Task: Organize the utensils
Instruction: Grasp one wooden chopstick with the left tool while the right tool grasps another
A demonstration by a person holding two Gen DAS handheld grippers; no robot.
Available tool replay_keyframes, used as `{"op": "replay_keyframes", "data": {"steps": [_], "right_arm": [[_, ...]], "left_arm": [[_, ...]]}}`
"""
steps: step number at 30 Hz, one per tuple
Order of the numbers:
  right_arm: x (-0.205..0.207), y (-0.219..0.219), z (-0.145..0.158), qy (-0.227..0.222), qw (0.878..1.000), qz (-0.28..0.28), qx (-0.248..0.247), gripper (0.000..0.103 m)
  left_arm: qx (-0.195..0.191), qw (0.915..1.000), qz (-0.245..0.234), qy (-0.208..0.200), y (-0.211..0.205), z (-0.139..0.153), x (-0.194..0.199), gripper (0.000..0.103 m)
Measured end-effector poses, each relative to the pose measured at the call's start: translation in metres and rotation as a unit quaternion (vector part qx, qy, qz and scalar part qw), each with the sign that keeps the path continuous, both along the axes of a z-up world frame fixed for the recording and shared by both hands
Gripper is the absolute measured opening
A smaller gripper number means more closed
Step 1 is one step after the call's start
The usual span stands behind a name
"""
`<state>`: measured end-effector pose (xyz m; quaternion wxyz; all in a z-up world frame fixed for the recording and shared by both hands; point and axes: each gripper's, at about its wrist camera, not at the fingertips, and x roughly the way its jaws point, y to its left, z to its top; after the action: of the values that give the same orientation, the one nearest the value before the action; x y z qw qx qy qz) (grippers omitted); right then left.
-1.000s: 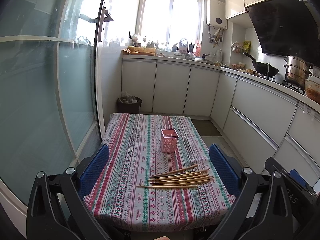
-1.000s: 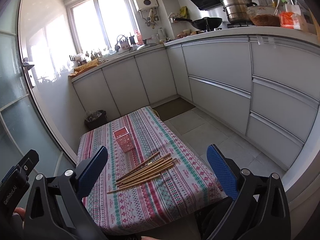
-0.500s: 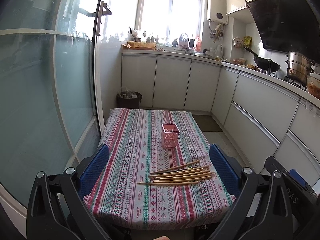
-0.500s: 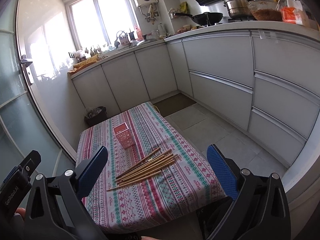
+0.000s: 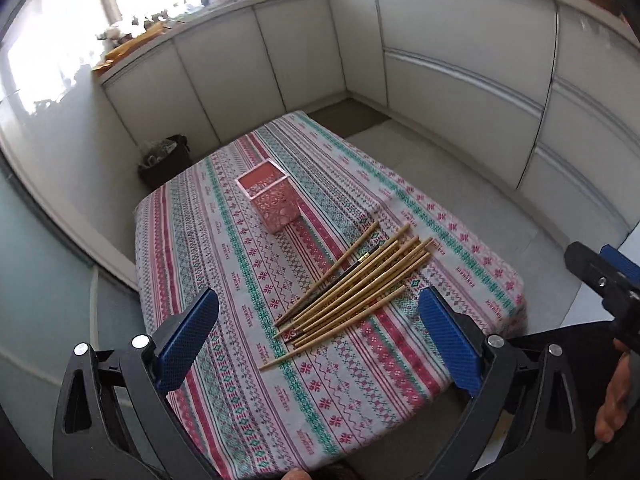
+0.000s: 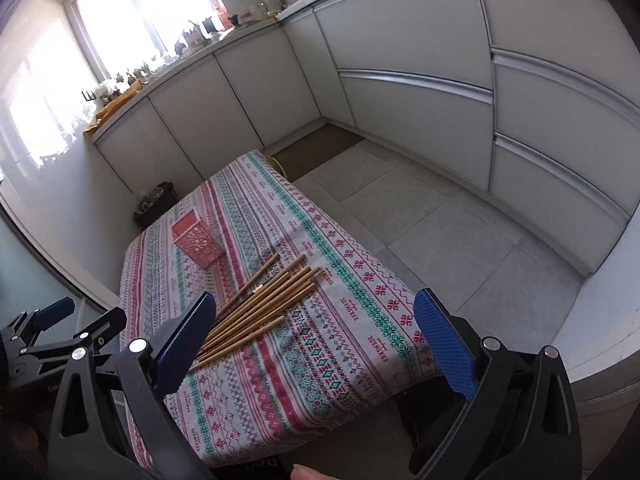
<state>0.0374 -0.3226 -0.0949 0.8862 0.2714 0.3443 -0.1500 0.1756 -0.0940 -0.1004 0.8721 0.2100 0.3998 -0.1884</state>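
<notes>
Several wooden chopsticks [image 5: 356, 284] lie in a loose bundle on the patterned tablecloth [image 5: 224, 264], with a pink perforated square holder [image 5: 272, 200] standing upright behind them. My left gripper [image 5: 318, 344] hovers open above the near end of the bundle, holding nothing. In the right wrist view the chopsticks [image 6: 256, 308] lie toward the left blue pad, and the holder [image 6: 198, 242] stands further back. My right gripper [image 6: 316, 344] is open and empty above the table's near part.
White kitchen cabinets [image 5: 460, 80] line the back and right side. A dark waste bin [image 5: 164, 158] stands on the floor behind the table. Grey floor tiles [image 6: 460, 248] lie to the right of the table. The other gripper's body shows at each view's edge.
Both grippers have tilted downward and moved closer over the table, so the chopsticks and holder look larger. Nothing on the table has moved, and both grippers stay open.
</notes>
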Motion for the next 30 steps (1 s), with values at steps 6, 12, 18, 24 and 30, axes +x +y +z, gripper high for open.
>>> {"op": "replay_keyframes", "data": {"steps": [6, 12, 18, 24, 30], "right_arm": [[0.043, -0.045, -0.071, 0.07, 0.992, -0.015, 0.103, 0.096], [0.083, -0.069, -0.128, 0.132, 0.966, -0.009, 0.221, 0.096], [0.109, -0.073, -0.144, 0.15, 0.951, -0.002, 0.27, 0.096], [0.127, -0.063, -0.155, 0.163, 0.937, 0.026, 0.307, 0.096], [0.135, -0.056, -0.16, 0.175, 0.932, 0.033, 0.317, 0.096]], "left_arm": [[0.105, 0.9839, -0.098, 0.106, -0.05, -0.083, 0.089, 0.096], [0.126, 0.9539, -0.201, 0.183, -0.087, -0.143, 0.151, 0.078], [0.115, 0.927, -0.244, 0.261, -0.106, -0.175, 0.202, 0.046], [0.119, 0.9103, -0.259, 0.301, -0.114, -0.195, 0.221, 0.032], [0.141, 0.9054, -0.272, 0.294, -0.134, -0.206, 0.226, 0.032]]}}
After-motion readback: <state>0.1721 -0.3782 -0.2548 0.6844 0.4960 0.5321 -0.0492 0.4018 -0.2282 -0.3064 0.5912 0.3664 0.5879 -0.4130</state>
